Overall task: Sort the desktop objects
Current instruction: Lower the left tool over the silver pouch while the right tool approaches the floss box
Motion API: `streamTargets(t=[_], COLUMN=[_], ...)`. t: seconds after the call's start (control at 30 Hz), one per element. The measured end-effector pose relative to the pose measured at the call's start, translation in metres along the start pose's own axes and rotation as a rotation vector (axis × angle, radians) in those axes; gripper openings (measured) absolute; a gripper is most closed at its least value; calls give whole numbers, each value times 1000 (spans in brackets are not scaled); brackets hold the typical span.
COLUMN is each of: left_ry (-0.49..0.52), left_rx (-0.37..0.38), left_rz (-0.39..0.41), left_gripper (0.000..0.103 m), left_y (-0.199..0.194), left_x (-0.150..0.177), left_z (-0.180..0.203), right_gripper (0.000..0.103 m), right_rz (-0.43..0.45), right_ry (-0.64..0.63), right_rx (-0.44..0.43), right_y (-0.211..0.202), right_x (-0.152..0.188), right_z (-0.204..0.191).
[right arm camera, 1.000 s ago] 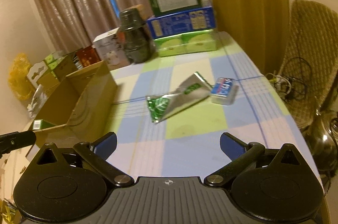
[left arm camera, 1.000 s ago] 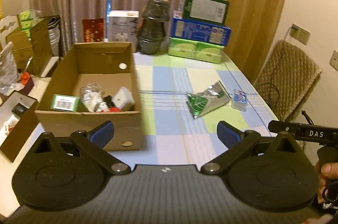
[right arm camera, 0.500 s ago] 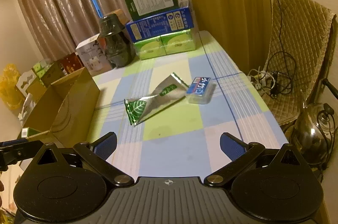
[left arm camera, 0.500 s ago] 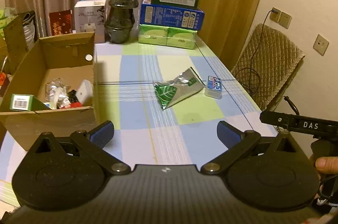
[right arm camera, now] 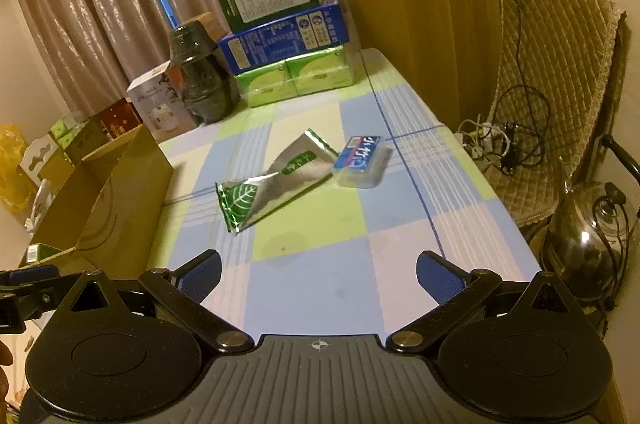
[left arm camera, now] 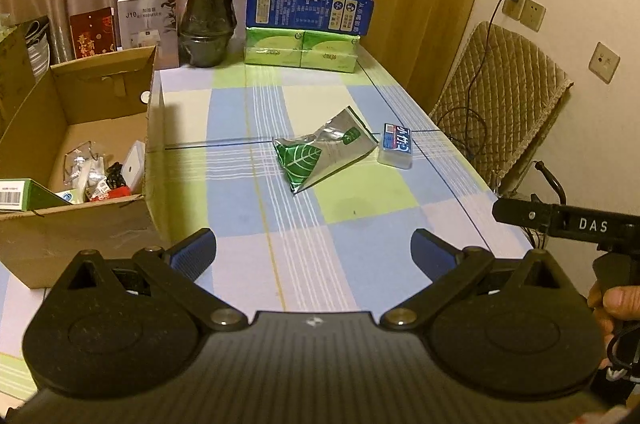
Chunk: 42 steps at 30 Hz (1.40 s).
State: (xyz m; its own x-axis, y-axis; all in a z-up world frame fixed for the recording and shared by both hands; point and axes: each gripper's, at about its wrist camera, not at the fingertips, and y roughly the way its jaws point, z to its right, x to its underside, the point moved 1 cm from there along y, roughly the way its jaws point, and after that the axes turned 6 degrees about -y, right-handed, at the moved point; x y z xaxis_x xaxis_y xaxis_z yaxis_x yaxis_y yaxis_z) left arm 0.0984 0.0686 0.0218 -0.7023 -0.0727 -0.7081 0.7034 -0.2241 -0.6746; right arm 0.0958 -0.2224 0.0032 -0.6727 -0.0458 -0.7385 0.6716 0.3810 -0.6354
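Note:
A silver foil pouch with a green leaf print [left arm camera: 320, 154] [right arm camera: 272, 180] lies mid-table on the checked cloth. A small clear box with a blue and white label [left arm camera: 396, 146] [right arm camera: 360, 162] lies touching its right end. An open cardboard box [left arm camera: 96, 128] [right arm camera: 100, 200] at the left holds several small items. My left gripper [left arm camera: 312, 250] is open and empty, over the near table, short of the pouch. My right gripper [right arm camera: 318, 276] is open and empty, also near the front edge.
Stacked green and blue cartons [left arm camera: 308, 20] and a dark wrapped jar [left arm camera: 210, 12] stand at the table's far end. A white box [left arm camera: 150, 18] is beside them. A quilted chair [left arm camera: 504, 96], cables and a kettle [right arm camera: 584, 240] are right of the table.
Both grippers have swung right, from the cardboard box toward the pouch and small box. Both stayed open and empty.

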Motion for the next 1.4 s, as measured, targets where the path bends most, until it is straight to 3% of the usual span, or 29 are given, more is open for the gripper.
streamTargets(t=[0.6, 1.2, 1.4], left_ry=[57, 269, 379], left_rx=[48, 60, 58], left_rz=[-60, -136, -190], left_gripper=[102, 102, 102], left_y=[38, 118, 152], left_x=[-5, -59, -72], left_z=[10, 27, 37], right_gripper=[101, 101, 101], right_rz=[-56, -172, -174], right_ry=[-28, -316, -541], right_rx=[23, 18, -67], right_y=[21, 84, 113], right_x=[-2, -36, -52], right_z=[16, 44, 42])
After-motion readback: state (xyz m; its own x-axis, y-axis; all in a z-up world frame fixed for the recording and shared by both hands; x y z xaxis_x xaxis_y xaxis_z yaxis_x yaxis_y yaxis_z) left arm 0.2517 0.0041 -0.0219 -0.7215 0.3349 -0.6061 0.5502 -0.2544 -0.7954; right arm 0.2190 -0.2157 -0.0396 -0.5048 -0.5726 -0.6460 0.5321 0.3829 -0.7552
